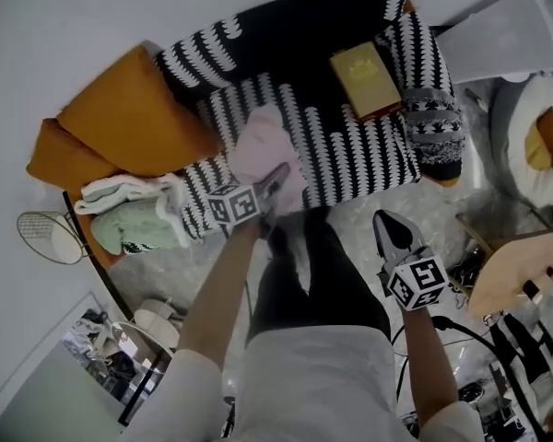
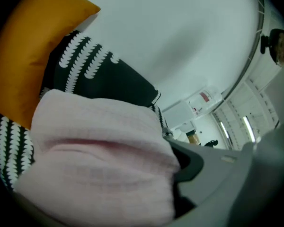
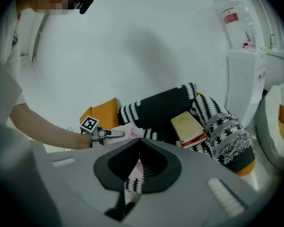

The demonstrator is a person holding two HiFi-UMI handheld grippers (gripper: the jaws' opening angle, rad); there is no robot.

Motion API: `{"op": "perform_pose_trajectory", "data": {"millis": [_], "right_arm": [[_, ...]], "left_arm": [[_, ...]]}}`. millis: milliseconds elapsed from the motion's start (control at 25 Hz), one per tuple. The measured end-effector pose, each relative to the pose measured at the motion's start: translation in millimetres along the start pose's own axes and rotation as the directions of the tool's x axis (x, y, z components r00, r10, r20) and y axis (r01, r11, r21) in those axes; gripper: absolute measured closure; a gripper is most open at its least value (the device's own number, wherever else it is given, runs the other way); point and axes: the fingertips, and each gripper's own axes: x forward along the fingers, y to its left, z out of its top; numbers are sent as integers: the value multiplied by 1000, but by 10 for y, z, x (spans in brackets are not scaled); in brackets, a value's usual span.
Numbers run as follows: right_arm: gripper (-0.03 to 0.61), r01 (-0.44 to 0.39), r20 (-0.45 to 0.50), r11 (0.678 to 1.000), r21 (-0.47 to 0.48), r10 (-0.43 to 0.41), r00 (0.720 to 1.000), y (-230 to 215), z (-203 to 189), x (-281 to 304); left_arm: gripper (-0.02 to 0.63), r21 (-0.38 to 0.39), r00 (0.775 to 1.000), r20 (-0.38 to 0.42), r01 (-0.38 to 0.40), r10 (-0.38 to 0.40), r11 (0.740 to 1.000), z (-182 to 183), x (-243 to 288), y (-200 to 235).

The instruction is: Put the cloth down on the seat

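Pink cloth (image 1: 263, 150), folded into a soft bundle, is clamped in the left hand-held gripper (image 1: 275, 184), whose jaws are closed on its near edge, and it hangs over the front-left part of the seat (image 1: 350, 145), a sofa under a black-and-white patterned cover. From the head view I cannot tell whether its underside is already resting on the cover. To do this step well, I would lower the bundle until its weight sits fully on the cushion, with most of it inboard of the front edge. Then let the jaws part and draw the gripper straight back toward the person, so the fabric is not dragged along or flipped over the lip. The front edge is the main risk, since the grip point lies almost above it and a loose fold could slide off to the floor. There is open room on the patterned cover between the cloth and the yellow book (image 1: 364, 79), which lies well apart toward the right armrest (image 1: 433, 122). The orange cushions (image 1: 120, 118) crowd the left end, and the folded towels (image 1: 134, 215) sit just beside the cloth on the left, so any nudge should go to the right or deeper in. The right hand-held gripper (image 1: 392, 231) is held back by the person's legs with its jaws together on nothing, clear of the work.
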Motion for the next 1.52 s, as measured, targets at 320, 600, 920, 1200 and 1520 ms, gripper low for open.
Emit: {"op": "perform_pose_trajectory", "data": {"millis": [320,600,920,1200,1520], "right_arm": [[575,-10,-32,999,35,11,999,-191,-193,257],[575,-30,-18,999,36,31,999,-139,-76,295],[575,-50,4,999,-9,50,999,107,196,98],[575,-49,21,997,-60,51,998,476,409,-198],[575,-51,50,991,-124,57,997,1135,383,-602]], "left_arm": [[284,-85,991,-70,-118,112,989,-12,561,404],[152,-50,988,-53,-145,143,988,34,428,341],[198,-13,997,-13,-82,82,997,144,-70,-180],[381,12,995,95,11,-12,1000,356,-690,-852],[485,97,975,217,29,-50,995,379,-1626,-1359]]}}
